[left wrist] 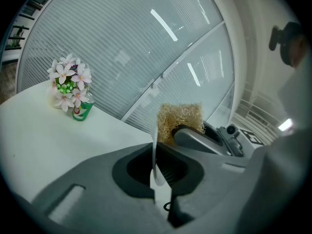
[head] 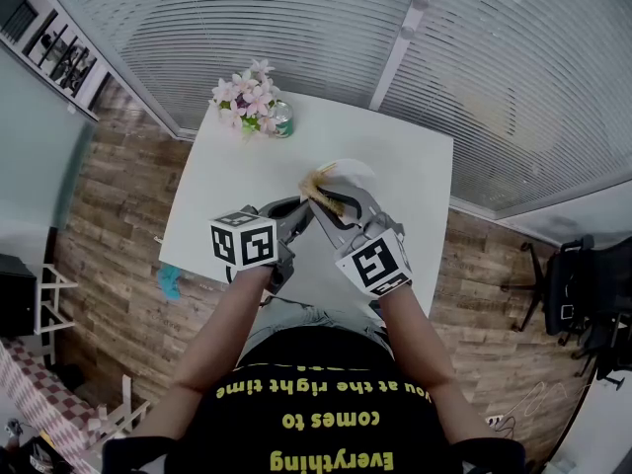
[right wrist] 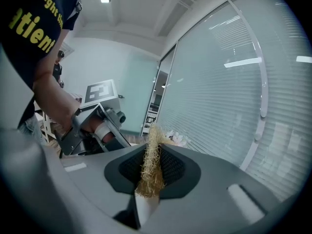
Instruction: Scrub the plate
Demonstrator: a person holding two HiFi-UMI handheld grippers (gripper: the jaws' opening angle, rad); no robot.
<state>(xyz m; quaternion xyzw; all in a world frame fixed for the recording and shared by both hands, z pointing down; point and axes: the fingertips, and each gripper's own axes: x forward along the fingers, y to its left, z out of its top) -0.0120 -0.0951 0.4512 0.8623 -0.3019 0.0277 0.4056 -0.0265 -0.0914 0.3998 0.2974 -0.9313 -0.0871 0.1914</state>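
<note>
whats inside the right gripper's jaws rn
A straw-coloured scrub pad, clamped edge-on in the right gripper, its frayed top poking out beyond the jaws. Its flat faces cannot be seen: the jaws pressing on them cover them.

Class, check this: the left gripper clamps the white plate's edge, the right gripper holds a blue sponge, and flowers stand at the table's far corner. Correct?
One error: the right gripper holds a straw-coloured fibrous scrub pad, not a blue sponge; the right gripper view shows it. The left gripper, plate and flowers are as stated.
</note>
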